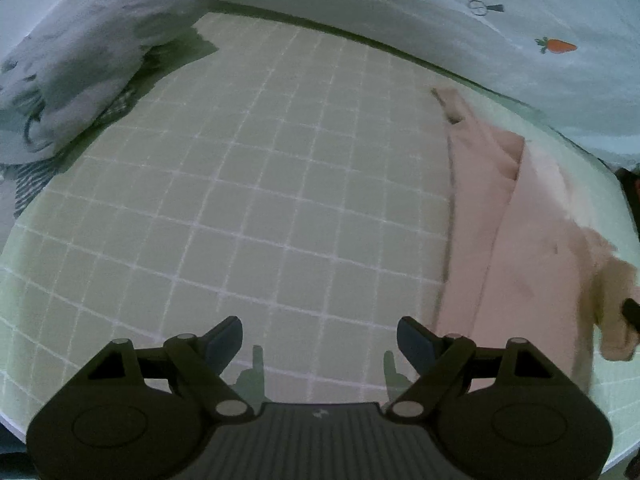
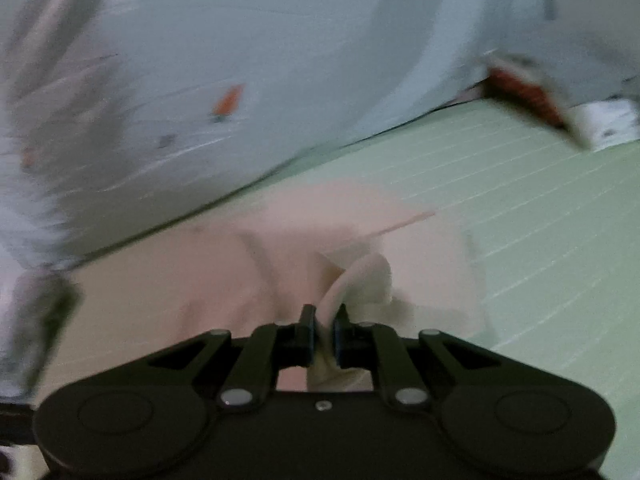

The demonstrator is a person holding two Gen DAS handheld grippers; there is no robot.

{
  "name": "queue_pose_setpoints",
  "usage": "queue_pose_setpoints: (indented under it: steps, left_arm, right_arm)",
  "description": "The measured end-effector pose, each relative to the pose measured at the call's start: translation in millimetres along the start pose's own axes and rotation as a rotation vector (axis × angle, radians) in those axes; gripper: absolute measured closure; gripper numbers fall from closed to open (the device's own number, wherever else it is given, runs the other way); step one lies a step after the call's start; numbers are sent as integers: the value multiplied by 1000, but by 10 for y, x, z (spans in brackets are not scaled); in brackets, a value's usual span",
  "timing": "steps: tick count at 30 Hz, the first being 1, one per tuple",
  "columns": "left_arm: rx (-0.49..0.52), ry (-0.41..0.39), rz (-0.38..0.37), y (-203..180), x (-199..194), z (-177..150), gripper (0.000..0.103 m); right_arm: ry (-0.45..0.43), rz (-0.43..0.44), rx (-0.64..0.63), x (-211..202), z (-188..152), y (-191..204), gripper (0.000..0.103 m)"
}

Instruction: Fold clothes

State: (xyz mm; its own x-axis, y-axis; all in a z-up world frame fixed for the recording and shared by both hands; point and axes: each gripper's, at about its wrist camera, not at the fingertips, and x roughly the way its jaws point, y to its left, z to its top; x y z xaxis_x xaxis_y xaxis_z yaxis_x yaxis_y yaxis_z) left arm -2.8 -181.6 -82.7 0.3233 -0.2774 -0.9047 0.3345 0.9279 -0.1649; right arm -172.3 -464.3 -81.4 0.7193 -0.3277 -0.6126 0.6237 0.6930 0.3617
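The left gripper [image 1: 319, 342] hovers over a green checked sheet [image 1: 248, 184], its fingers [image 1: 224, 340] wide apart with nothing between them. A pink garment [image 1: 500, 232] lies on the sheet to the right of this gripper, stretched lengthwise, its near edge just beside the right finger. A pale quilt [image 1: 460, 24] printed with a carrot bounds the sheet's far side, and a grey pillow [image 1: 76, 68] sits at far left. In the right wrist view, blurred, the right gripper [image 2: 323, 330] has its fingers [image 2: 306, 330] clamped on a cream-lined fold of the garment [image 2: 280, 240], which lies bunched on the sheet [image 2: 540, 208] beside the quilt [image 2: 280, 40].
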Motion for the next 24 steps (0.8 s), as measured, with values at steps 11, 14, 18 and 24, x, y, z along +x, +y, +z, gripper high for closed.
queue_pose_setpoints:
  steps: [11, 14, 18, 24]
  left_arm:
    - [44, 16, -29, 264, 6, 38, 18]
    - [65, 27, -42, 231, 41, 33, 18]
    - [98, 7, -48, 76, 16, 38, 18]
    - [86, -29, -90, -403, 42, 105, 18]
  right_arm:
    - [110, 39, 17, 127, -514, 600, 72]
    - [62, -24, 69, -25, -528, 502, 53]
    - [-2, -138, 103, -188, -553, 332, 26]
    - [2, -274, 84, -190, -420, -45, 19]
